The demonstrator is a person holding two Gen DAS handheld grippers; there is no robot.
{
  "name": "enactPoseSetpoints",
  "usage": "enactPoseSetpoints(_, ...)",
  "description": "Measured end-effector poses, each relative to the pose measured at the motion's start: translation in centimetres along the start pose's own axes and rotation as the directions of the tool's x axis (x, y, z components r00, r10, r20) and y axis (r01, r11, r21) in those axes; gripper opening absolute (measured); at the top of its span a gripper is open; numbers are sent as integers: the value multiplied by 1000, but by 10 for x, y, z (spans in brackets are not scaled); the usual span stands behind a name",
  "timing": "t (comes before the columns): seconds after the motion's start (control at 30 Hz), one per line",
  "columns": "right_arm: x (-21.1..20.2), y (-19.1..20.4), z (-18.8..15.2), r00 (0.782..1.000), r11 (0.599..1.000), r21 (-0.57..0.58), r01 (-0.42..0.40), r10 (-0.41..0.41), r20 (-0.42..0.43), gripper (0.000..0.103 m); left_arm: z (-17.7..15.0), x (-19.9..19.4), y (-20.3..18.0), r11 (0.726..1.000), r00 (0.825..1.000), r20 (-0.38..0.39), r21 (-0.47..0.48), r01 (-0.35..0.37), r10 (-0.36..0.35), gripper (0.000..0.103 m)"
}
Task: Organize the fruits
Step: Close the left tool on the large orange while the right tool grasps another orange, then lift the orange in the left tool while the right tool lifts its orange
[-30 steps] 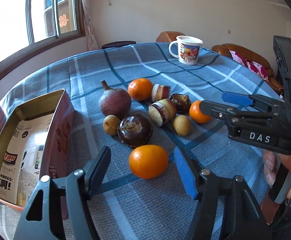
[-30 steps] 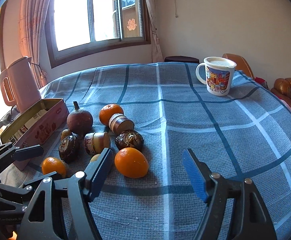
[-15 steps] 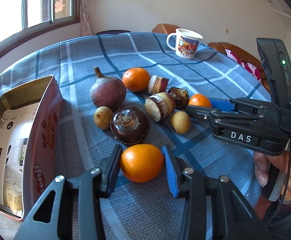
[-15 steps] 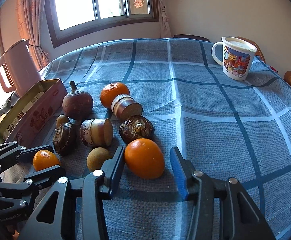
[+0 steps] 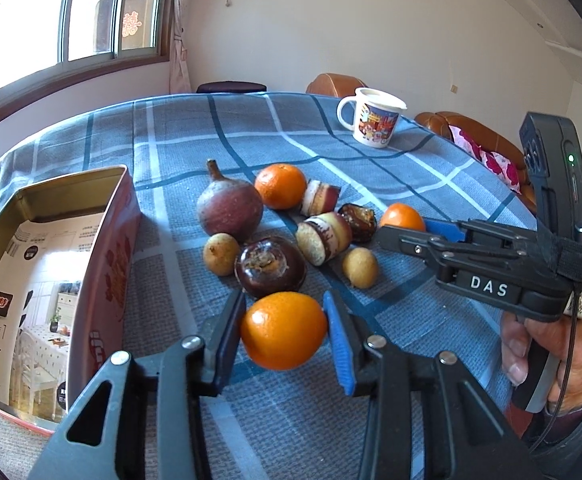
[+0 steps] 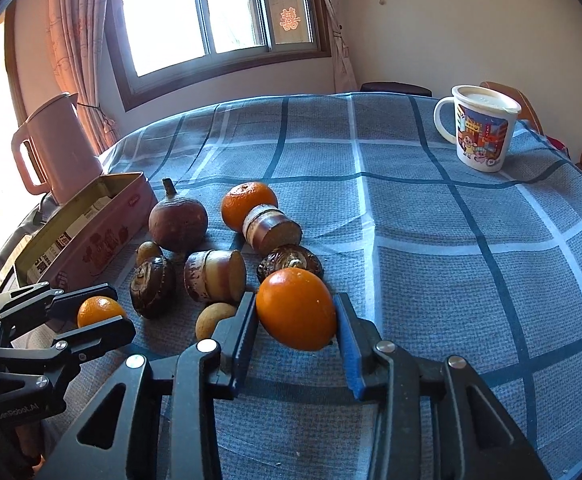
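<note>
An orange (image 5: 283,330) is clamped by the left gripper (image 5: 283,334), long axis across the jaws; another orange (image 6: 297,309) is pinched by the closing right gripper (image 6: 296,322), above checked cloth (image 6: 431,248).

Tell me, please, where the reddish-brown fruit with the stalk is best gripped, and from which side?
Probably across the round belly of the reddish-brown fruit, below its stalk, from above: one finger on the bare side facing the tin, the other in the gap beside the far orange. Smaller fruits crowd its near side.
</note>
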State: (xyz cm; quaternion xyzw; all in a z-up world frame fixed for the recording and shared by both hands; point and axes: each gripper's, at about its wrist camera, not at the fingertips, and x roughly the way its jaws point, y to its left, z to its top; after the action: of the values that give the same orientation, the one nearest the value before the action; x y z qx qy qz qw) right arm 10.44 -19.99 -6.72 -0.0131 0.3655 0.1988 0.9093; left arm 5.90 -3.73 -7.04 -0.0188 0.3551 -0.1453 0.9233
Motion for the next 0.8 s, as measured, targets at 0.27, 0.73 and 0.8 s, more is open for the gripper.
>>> enactPoseSetpoints(0.27,-11,2,-1,997,999,-6,-31,31,64,40,-1,-13,0,1000,997,80,3,-6,6,42)
enactPoseSetpoints(0.73,-24,1,-3,988,998,-5,-64,65,142,40,-4,-32,0,1000,983,182,-5,-22,22,42)
enactPoseSetpoints(0.8,-26,1,-4,986,998,-8,-67,68,153,40,-4,-34,0,1000,981,194,-5,-23,24,42)
